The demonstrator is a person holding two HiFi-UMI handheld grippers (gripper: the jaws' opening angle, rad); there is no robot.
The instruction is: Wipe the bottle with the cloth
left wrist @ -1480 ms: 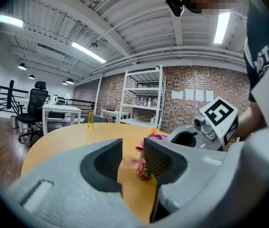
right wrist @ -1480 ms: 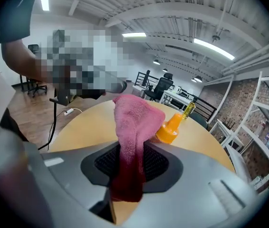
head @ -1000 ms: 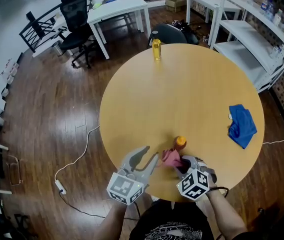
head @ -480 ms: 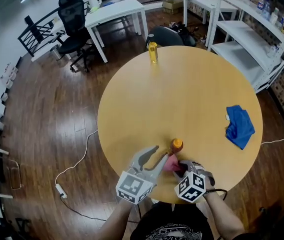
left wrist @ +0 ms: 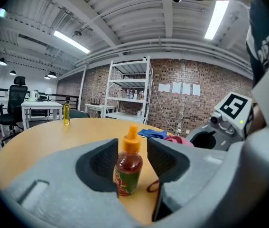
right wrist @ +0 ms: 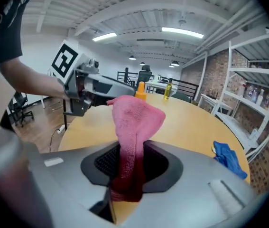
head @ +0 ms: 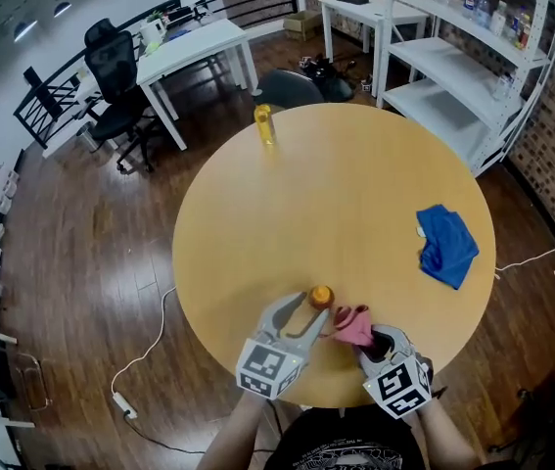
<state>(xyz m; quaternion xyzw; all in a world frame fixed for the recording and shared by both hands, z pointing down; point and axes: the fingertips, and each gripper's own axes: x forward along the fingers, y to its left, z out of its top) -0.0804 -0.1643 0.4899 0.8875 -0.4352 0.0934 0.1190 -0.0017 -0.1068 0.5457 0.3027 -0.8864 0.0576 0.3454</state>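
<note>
Bottle (head: 321, 297) with an orange cap stands upright near the near edge of the round wooden surface (head: 355, 194). It has red sauce inside and a green label.

The left claw (head: 304, 311) is open. Its two grey jaws sit one on each side of the bottle. In the left gripper view the bottle is right between the dark pads. There is a small gap on its right side, so the jaws are not squeezing it.

The right claw (right wrist: 132, 163) is closed tight on a pink cloth (right wrist: 134, 122). The cloth sticks up out of the jaws and flops over at the top. In the head view the pink cloth lies just to the right of the bottle. I cannot tell if they touch.

A blue cloth (head: 446, 246) lies crumpled by the right edge of the surface, well apart from the claws. A yellow bottle (head: 264, 123) stands at the far edge. Past the surface are a white desk (head: 194, 52), a black chair (head: 111, 76) and white shelves (head: 453, 57).
</note>
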